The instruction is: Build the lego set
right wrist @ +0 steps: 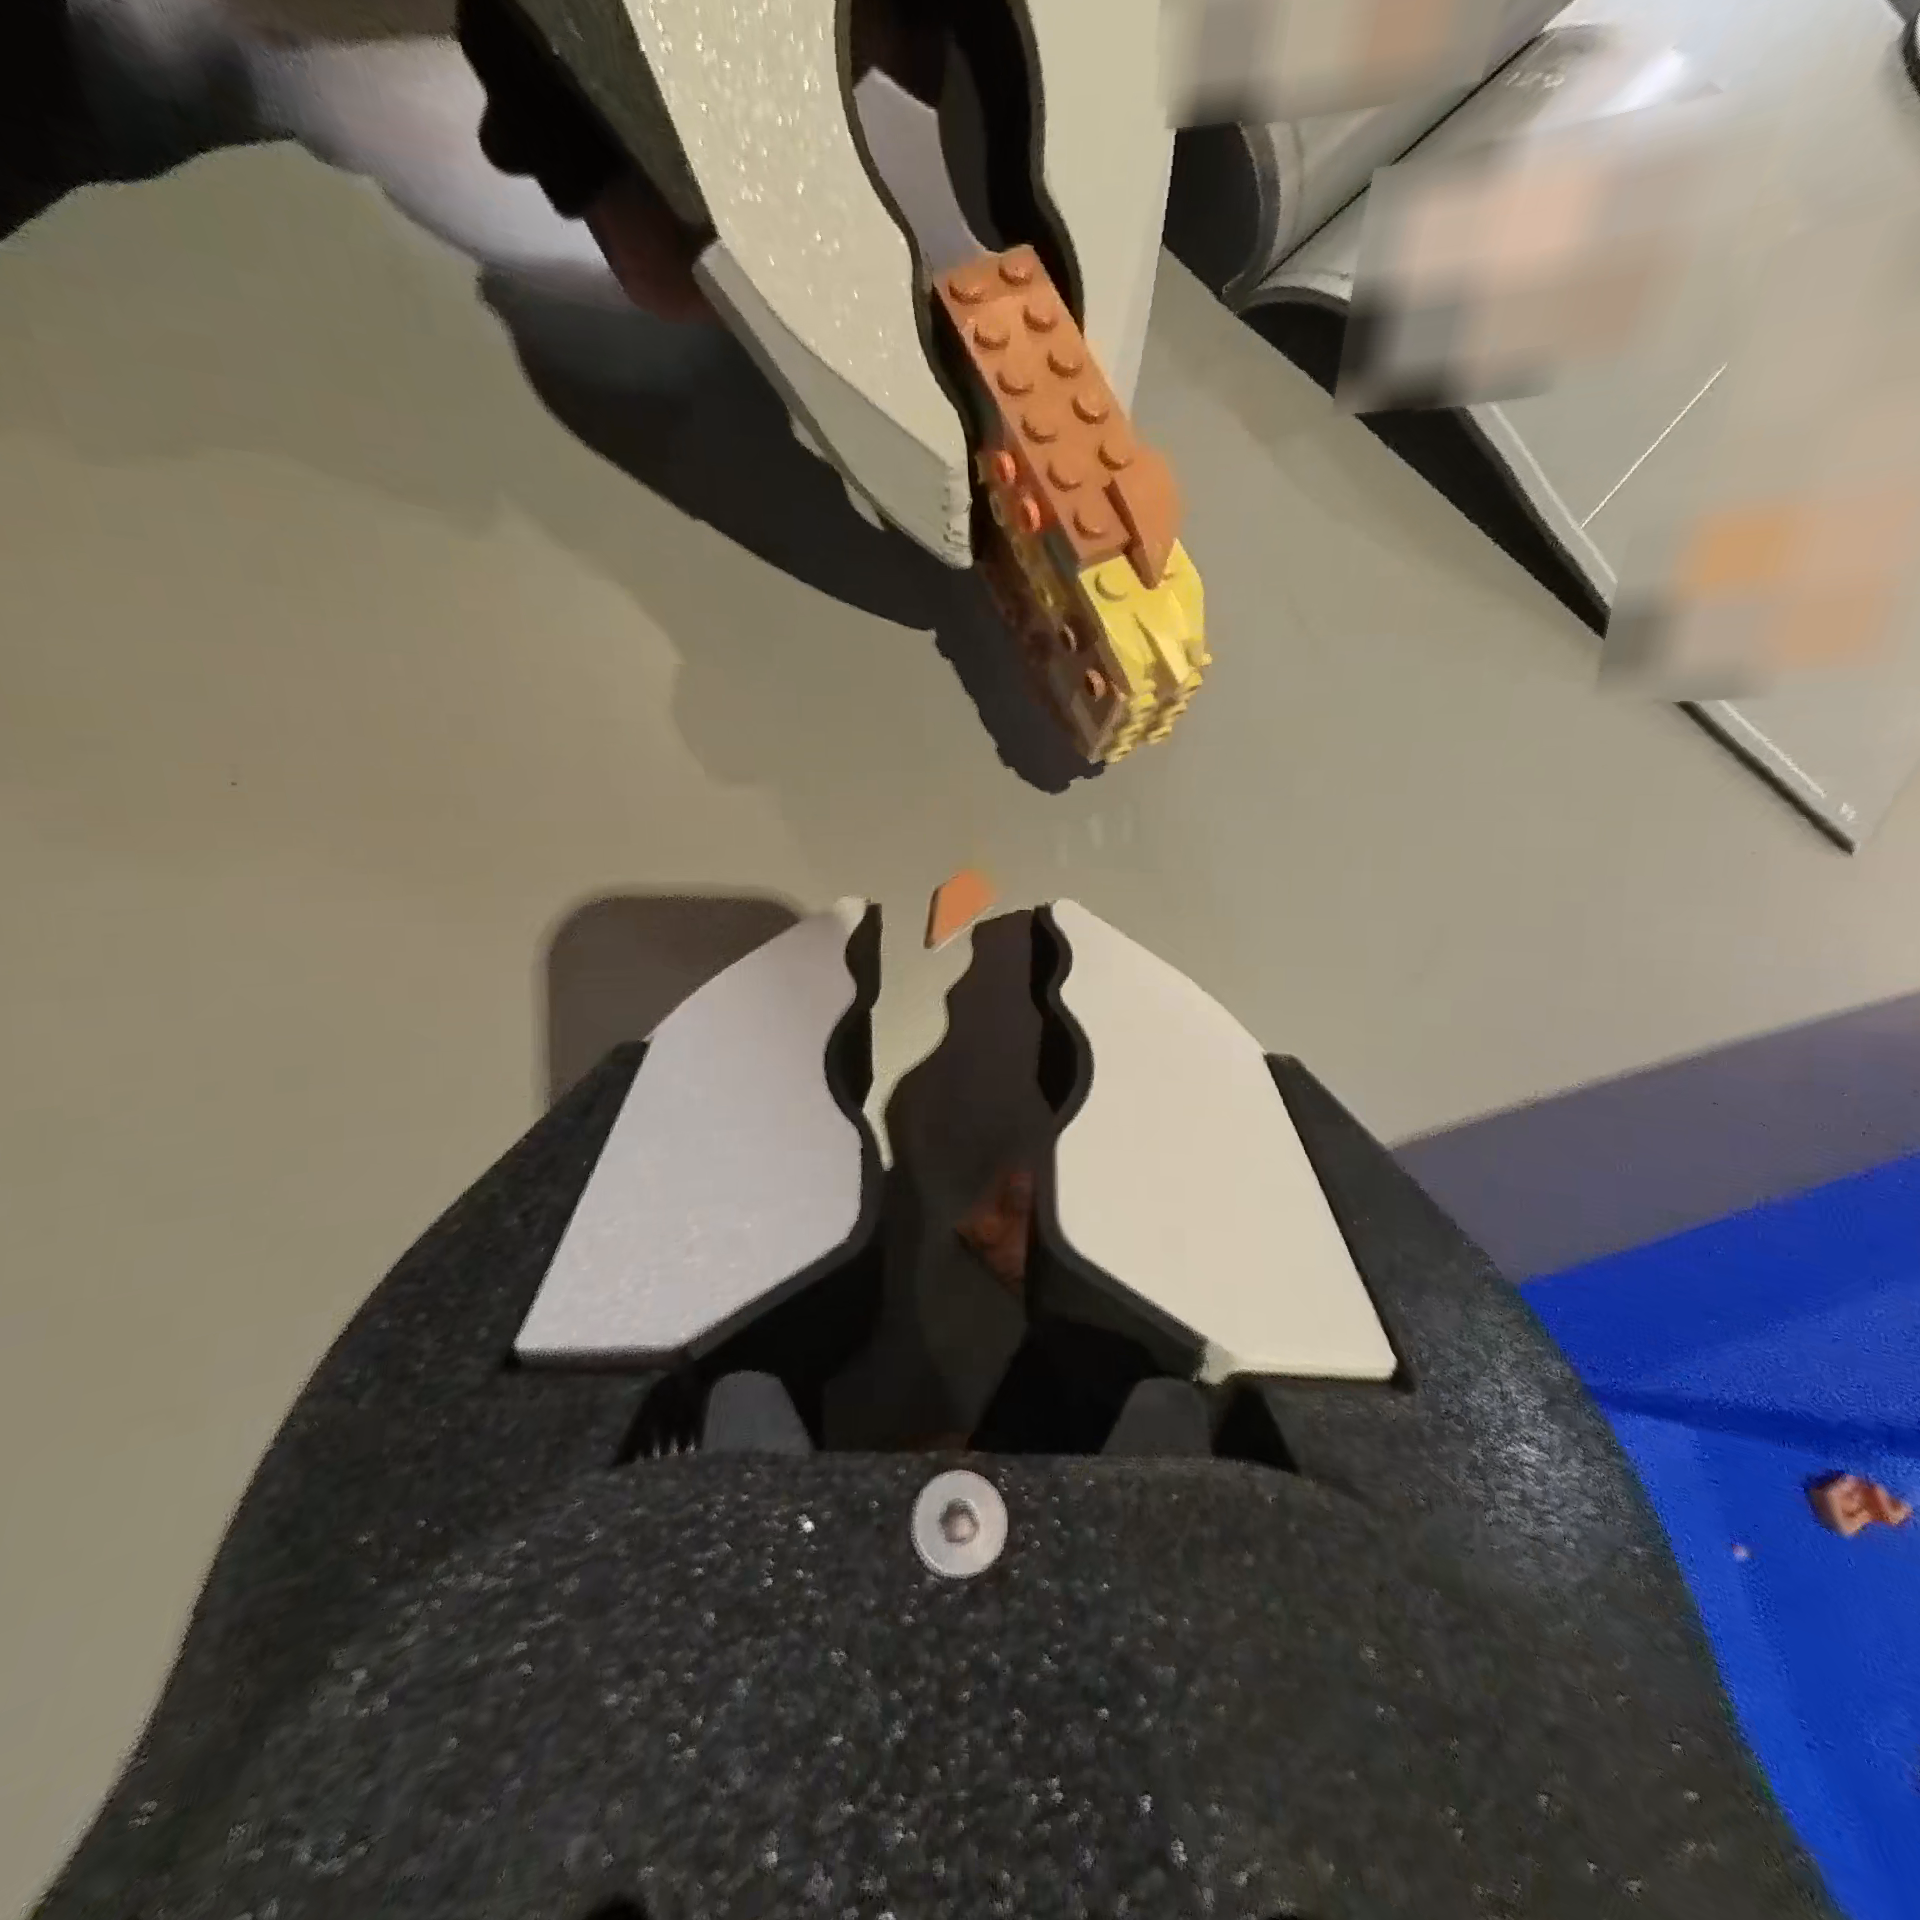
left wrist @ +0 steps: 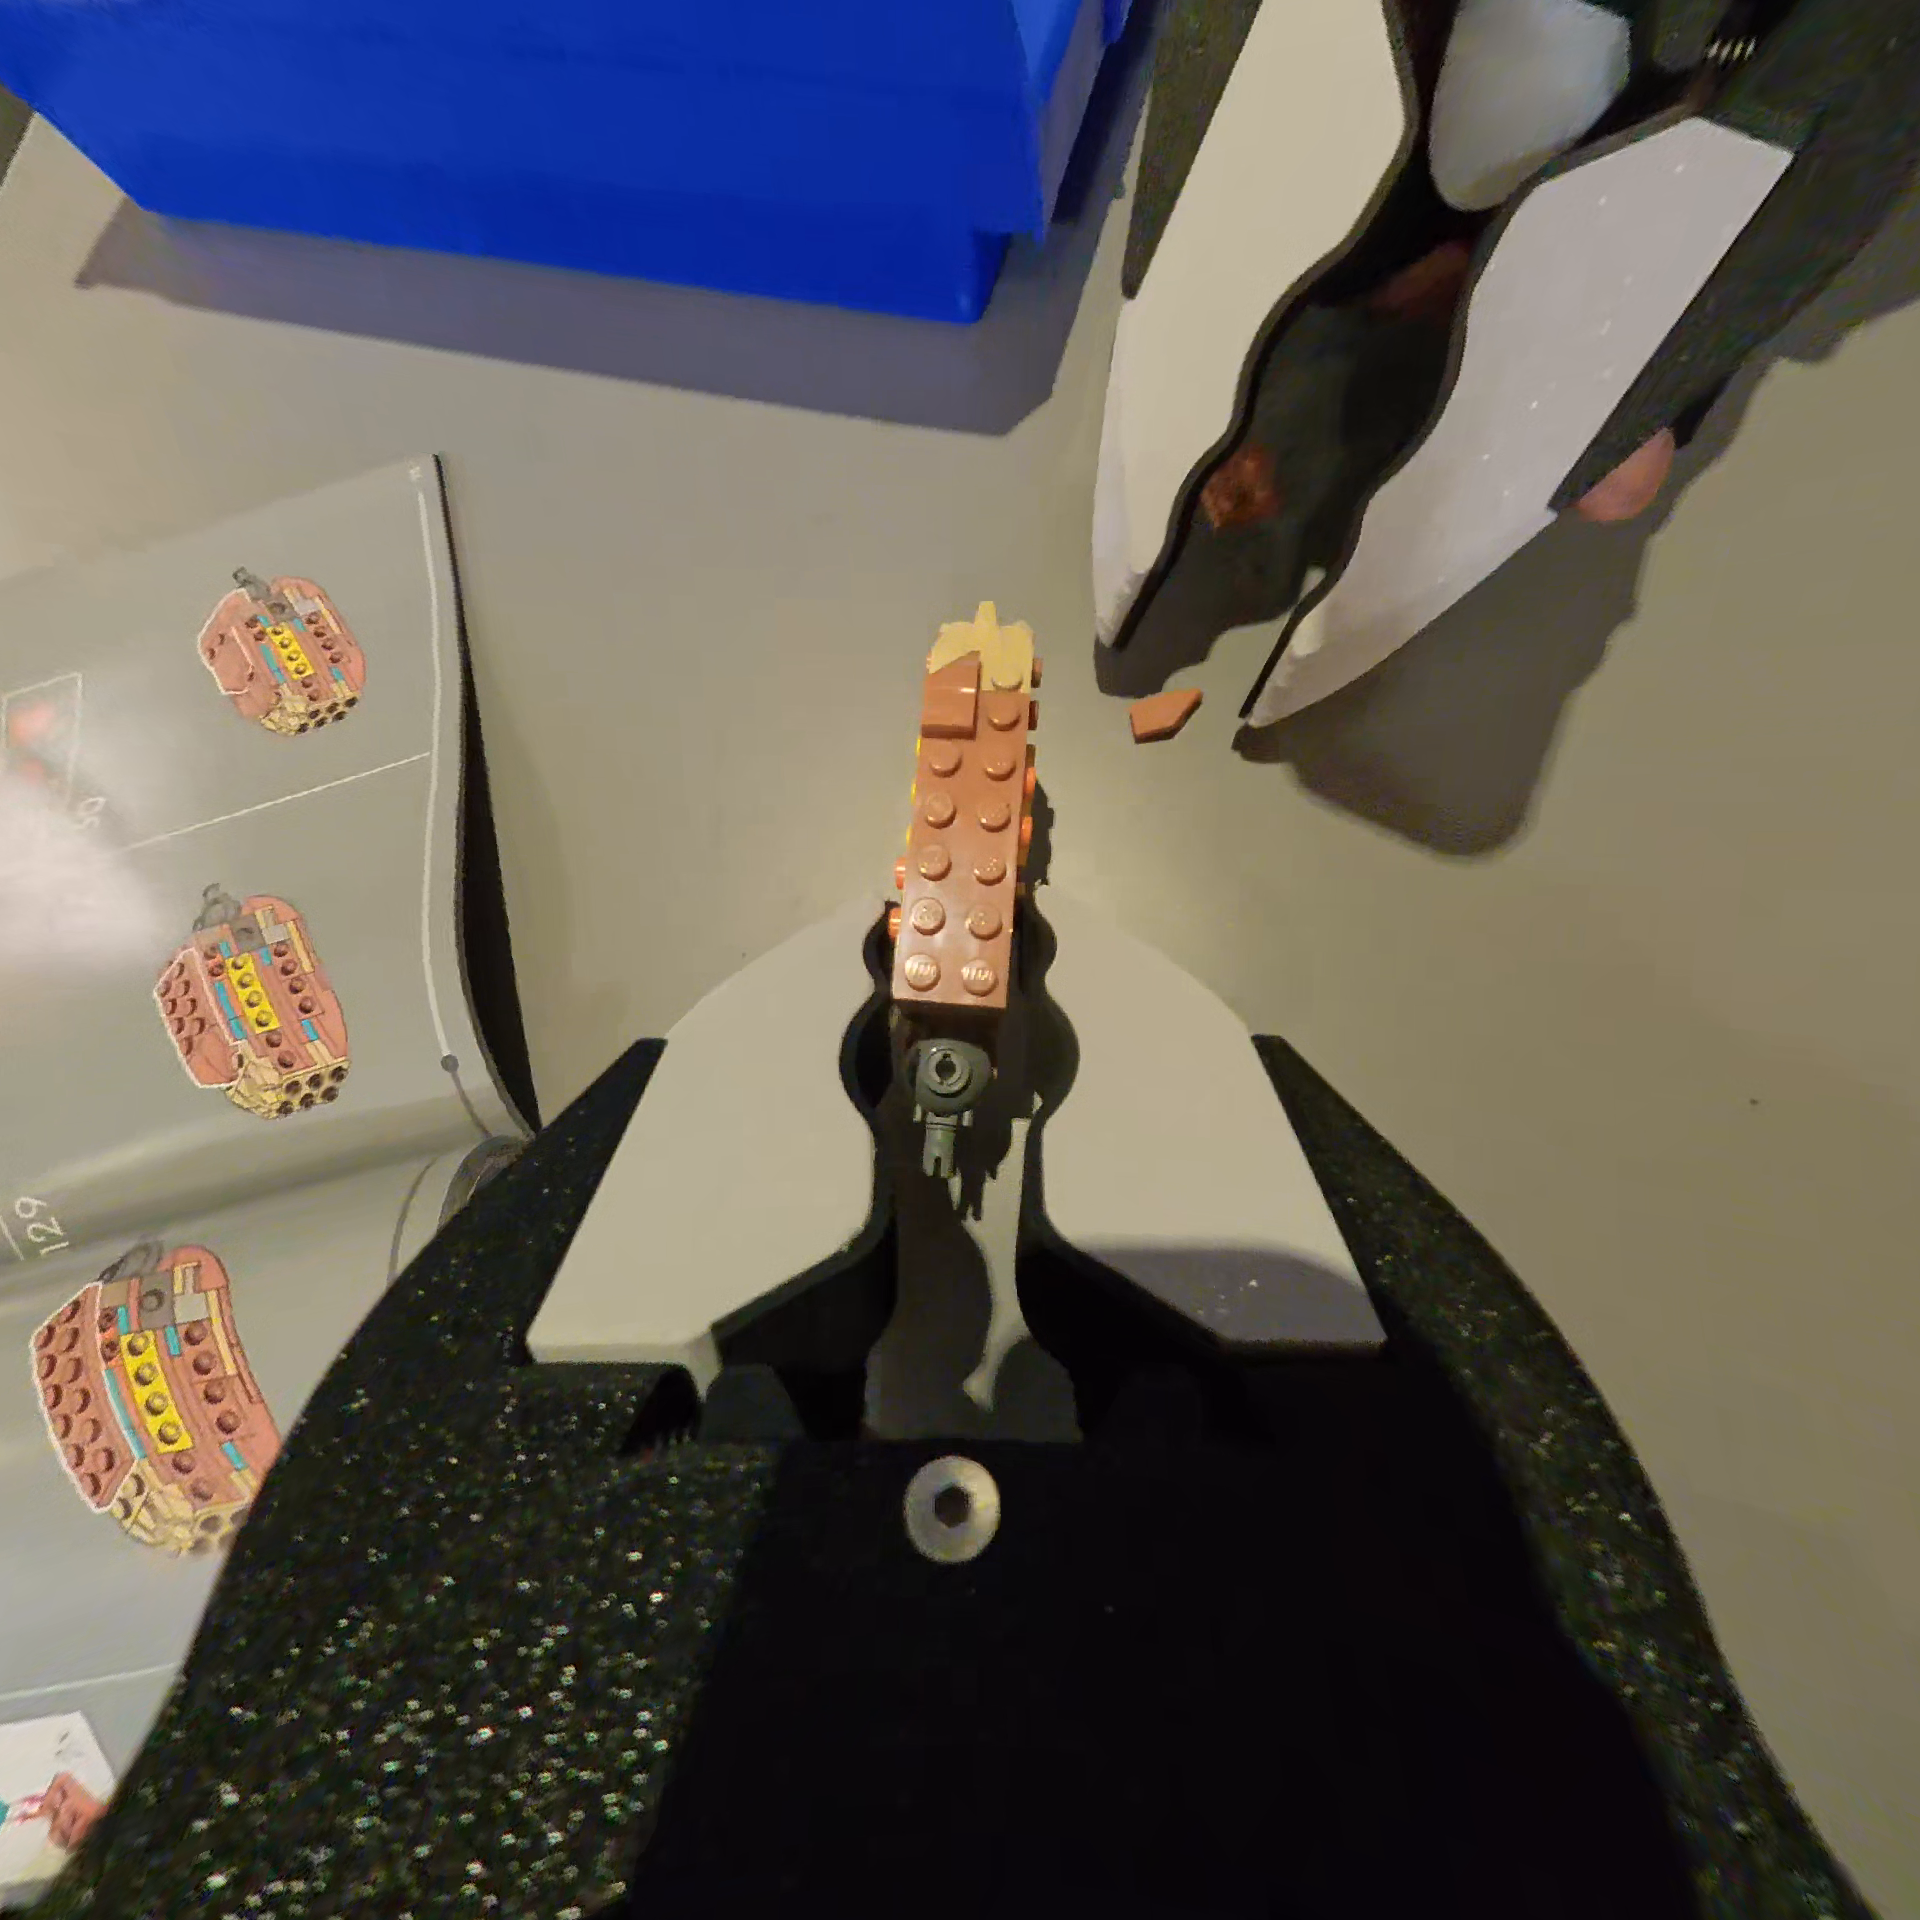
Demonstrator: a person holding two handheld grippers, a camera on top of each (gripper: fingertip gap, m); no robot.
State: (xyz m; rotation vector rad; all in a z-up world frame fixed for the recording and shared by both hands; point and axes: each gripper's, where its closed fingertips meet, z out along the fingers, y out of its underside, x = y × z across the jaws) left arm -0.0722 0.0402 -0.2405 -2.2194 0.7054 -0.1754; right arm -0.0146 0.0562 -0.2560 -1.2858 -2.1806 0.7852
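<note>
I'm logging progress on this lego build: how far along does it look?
Partly built. Done: a brown studded assembly with tan pieces at its tip, clamped in the left tongs. In hand: the right tongs, slightly parted, sit at a small brown tile lying loose on the table, not gripped. Left: fitting that tile; the open manual pictures a much rounder model.

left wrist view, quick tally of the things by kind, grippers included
grippers: 2 (left gripper, right gripper)
lego assembly: 1
loose brown tile: 1
instruction booklet: 1
blue bin: 1
total: 6
</note>
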